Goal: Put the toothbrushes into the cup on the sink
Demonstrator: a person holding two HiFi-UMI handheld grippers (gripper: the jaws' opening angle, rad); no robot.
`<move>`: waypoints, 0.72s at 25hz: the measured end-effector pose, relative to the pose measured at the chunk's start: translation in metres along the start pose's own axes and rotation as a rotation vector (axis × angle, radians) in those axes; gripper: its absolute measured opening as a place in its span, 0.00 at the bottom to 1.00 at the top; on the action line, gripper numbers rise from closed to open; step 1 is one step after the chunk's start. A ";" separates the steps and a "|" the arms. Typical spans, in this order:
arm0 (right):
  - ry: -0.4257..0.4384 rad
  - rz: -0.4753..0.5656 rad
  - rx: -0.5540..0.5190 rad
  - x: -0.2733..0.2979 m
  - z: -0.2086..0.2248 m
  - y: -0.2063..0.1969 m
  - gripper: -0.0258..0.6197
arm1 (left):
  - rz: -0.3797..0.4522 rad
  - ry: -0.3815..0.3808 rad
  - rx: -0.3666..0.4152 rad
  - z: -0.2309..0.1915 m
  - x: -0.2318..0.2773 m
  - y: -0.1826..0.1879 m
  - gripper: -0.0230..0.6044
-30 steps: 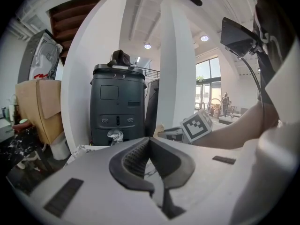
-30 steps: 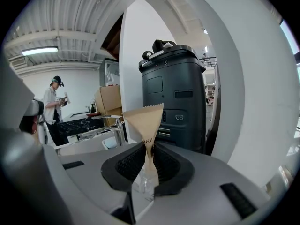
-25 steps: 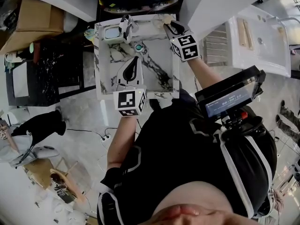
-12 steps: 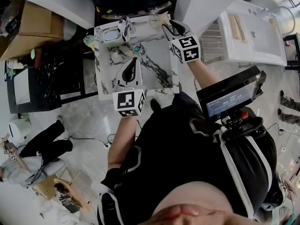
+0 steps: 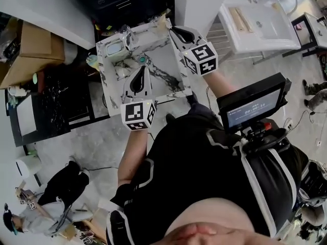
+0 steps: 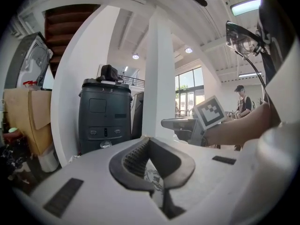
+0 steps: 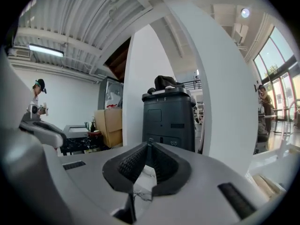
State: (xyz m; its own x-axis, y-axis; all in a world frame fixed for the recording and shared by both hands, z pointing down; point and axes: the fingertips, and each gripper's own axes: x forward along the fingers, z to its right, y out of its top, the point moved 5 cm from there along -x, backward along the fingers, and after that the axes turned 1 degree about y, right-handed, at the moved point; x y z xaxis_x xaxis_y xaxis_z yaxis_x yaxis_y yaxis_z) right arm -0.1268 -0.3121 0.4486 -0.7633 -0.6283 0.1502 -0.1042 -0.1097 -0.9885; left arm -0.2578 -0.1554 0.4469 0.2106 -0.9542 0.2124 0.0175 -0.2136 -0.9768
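The marble sink (image 5: pixel 153 93) lies at the top middle of the head view, with a pale cup (image 5: pixel 113 47) on its back left corner beside the faucet (image 5: pixel 127 34). I cannot make out any toothbrush. My left gripper (image 5: pixel 142 68) hangs over the basin's front half, pointing toward the back. Its jaws (image 6: pixel 148 142) meet at the tips with nothing between them. My right gripper (image 5: pixel 172 29) is at the sink's back right corner. Its jaws (image 7: pixel 149 145) are closing, the tips touch, and nothing is held.
A dark cabinet (image 7: pixel 168 121) and a white pillar (image 6: pixel 159 78) stand behind the sink. Cardboard boxes (image 5: pixel 25 45) and a black marble table (image 5: pixel 56 91) are to the left. A second white basin (image 5: pixel 255 24) is at the right. A person (image 5: pixel 66 188) sits on the floor at the lower left.
The head view has swung, so the sink now sits tilted and a little further left. Both grippers keep their places over it. The person on the floor has shifted lower in the picture.
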 end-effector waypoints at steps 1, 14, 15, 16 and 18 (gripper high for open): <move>-0.007 0.011 0.001 -0.007 -0.002 0.004 0.10 | 0.007 -0.013 0.003 0.001 -0.002 0.001 0.04; -0.109 0.031 0.016 -0.079 -0.035 0.018 0.07 | 0.081 -0.131 0.011 0.006 -0.026 0.018 0.04; -0.117 0.030 0.023 -0.083 -0.036 0.018 0.07 | 0.080 -0.138 0.003 0.006 -0.027 0.020 0.04; -0.127 0.032 0.028 -0.087 -0.037 0.020 0.07 | 0.078 -0.145 -0.003 0.006 -0.028 0.021 0.04; -0.143 0.039 0.035 -0.094 -0.040 0.023 0.07 | 0.077 -0.156 0.004 0.007 -0.030 0.023 0.04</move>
State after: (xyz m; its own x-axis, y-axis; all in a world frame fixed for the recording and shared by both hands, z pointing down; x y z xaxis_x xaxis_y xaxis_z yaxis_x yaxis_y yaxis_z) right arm -0.0824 -0.2248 0.4107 -0.6678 -0.7353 0.1154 -0.0522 -0.1084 -0.9927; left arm -0.2567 -0.1304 0.4176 0.3608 -0.9235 0.1301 -0.0008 -0.1398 -0.9902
